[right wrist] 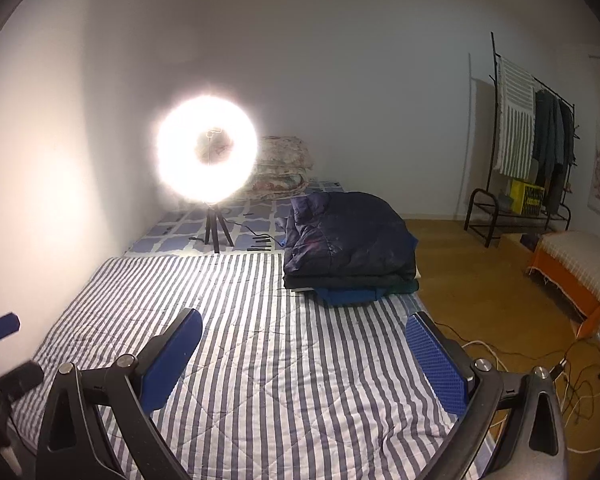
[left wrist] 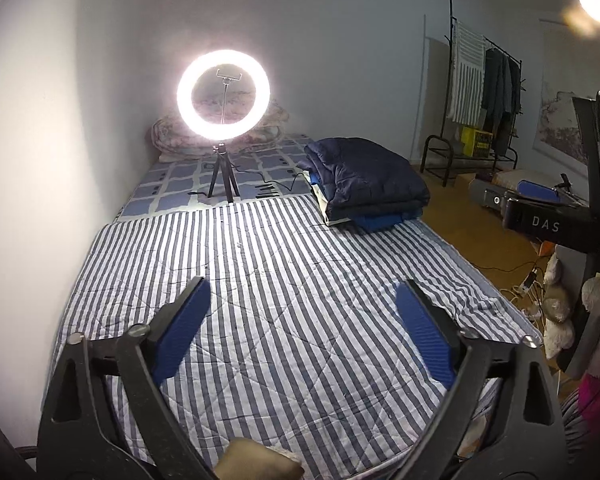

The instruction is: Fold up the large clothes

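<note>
Two tools, left (left wrist: 302, 308) & right (right wrist: 304, 340), spread wide, empty; ring light (right wrist: 207, 154) glare hides its centre.

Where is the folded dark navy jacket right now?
In both wrist views the folded dark navy jacket tops a small pile of folded clothes at the bed's far right edge, beyond the striped quilt and right of the ring light.
</note>
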Available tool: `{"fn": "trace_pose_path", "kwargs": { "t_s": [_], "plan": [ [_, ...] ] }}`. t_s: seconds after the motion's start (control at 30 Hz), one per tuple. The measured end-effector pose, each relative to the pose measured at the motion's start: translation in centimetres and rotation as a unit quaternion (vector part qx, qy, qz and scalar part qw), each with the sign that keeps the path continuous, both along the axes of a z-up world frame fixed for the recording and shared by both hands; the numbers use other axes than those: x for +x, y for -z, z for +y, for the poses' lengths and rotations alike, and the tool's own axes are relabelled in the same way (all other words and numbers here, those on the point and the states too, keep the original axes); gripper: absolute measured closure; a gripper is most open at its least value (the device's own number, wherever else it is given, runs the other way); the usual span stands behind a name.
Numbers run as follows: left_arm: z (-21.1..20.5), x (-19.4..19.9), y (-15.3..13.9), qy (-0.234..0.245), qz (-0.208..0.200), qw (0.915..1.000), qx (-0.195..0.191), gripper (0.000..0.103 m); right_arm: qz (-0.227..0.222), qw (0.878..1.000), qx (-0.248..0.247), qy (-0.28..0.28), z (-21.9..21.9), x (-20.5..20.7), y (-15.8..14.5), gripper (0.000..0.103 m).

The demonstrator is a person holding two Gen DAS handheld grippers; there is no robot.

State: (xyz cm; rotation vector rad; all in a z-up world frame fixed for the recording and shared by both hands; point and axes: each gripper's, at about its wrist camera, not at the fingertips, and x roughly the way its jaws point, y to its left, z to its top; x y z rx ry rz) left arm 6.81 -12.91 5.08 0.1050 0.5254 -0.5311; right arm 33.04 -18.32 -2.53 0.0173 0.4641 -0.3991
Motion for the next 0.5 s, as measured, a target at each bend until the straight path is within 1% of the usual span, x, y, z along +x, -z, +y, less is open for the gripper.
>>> {"fn": "trace_pose_path", "kwargs": {
  "t_s": [0.03, 0.2, 0.33, 0.5],
  "plan": [
    [0.02, -0.02, 0.03, -0.001, -0.002, 1.0, 0.0, 0.0, 0.0, 1.0, -0.001, 0.002, -0.04, 0.0, 0.11, 0.0],
    [-0.31, -0.4, 0.18, -0.022, -0.019, 0.9994, 0.021, 0.0, 0.004, 1.0, -0.008, 0.005, -0.12, 0.33, 0.62, 0.0],
    [-0.43, -0.25, 0.54, -0.022, -0.011, 0.9994, 0.023, 0.0, 0.0, 1.0, -0.017, 0.012, -0.03, 0.26, 0.59, 0.0],
    [-0.38, 0.15, 0.75, -0.027, -0.005, 0.9993, 0.025, 0.0, -0.009, 1.0, -0.017, 0.018, -0.07, 0.21, 0.47, 0.0]
  ]
}}
